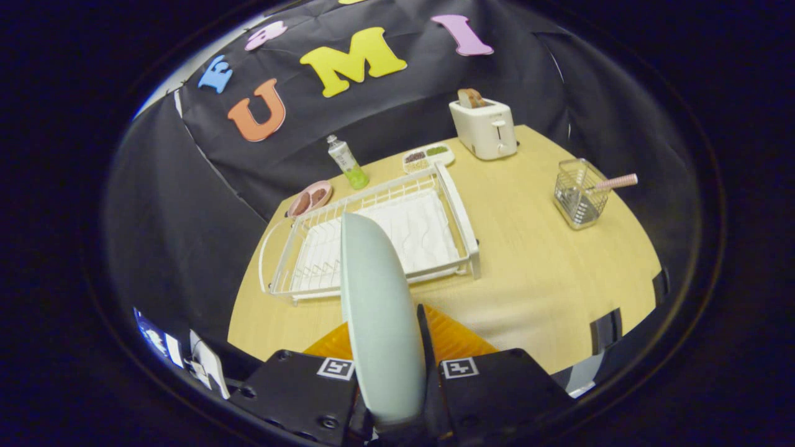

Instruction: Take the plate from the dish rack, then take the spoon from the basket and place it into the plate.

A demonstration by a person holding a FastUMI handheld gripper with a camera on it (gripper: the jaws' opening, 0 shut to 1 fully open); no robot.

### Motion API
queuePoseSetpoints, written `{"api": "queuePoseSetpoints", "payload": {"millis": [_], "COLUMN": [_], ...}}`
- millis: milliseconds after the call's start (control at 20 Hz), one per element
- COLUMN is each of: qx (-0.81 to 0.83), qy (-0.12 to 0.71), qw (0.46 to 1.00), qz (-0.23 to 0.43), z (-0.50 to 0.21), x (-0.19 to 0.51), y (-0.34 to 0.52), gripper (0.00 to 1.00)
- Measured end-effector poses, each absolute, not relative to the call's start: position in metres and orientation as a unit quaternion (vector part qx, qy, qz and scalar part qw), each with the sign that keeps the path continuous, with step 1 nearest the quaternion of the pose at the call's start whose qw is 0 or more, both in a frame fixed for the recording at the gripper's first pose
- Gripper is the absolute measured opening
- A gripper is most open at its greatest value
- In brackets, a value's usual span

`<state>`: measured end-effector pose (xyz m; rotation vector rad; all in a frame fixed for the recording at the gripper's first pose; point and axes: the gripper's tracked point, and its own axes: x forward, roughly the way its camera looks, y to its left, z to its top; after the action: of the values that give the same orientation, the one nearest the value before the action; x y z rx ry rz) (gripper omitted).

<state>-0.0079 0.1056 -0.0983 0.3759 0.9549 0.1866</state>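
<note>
Currently held: plate [379, 323], pale grey-green, standing on edge between the fingers of the gripper [397, 372], both fingers pressed against its faces, rim rising toward 12 o'clock over the near end of the dish rack; plate lifted clear of the rack. Just beyond the fingers, at 12 o'clock: dish rack [463, 217], white wire, on a white drainer tray, no dishes seen in it, resting on the table [546, 279], light wood. Well off at 2 o'clock: basket [577, 194], wire mesh, upright, with the spoon [616, 182] standing in it, pink handle leaning out over the rim toward 3 o'clock. Far side of table at 1 o'clock: toaster [484, 129], white, bread slice [471, 97] protruding from a slot. Beside the rack's far end: divided dish [427, 156] with assorted contents. At 12 o'clock behind the rack: bottle [348, 162], clear, green liquid in lower part, tilted. At 11 o'clock: pink dish [309, 198] holding brown pieces, touching rack corner or just beside it, cannot tell which
</note>
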Motion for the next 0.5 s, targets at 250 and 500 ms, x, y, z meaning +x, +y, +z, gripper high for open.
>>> {"api": "queuePoseSetpoints", "payload": {"millis": [250,500], "qx": [0.214,0.249], "qy": [0.492,0.495], "qw": [0.84,0.828], "qz": [0.083,0.086], "z": [-0.147,-0.16], "x": [-0.02,-0.014], "y": [0.103,0.103], "gripper": [0.36,0.37]}}
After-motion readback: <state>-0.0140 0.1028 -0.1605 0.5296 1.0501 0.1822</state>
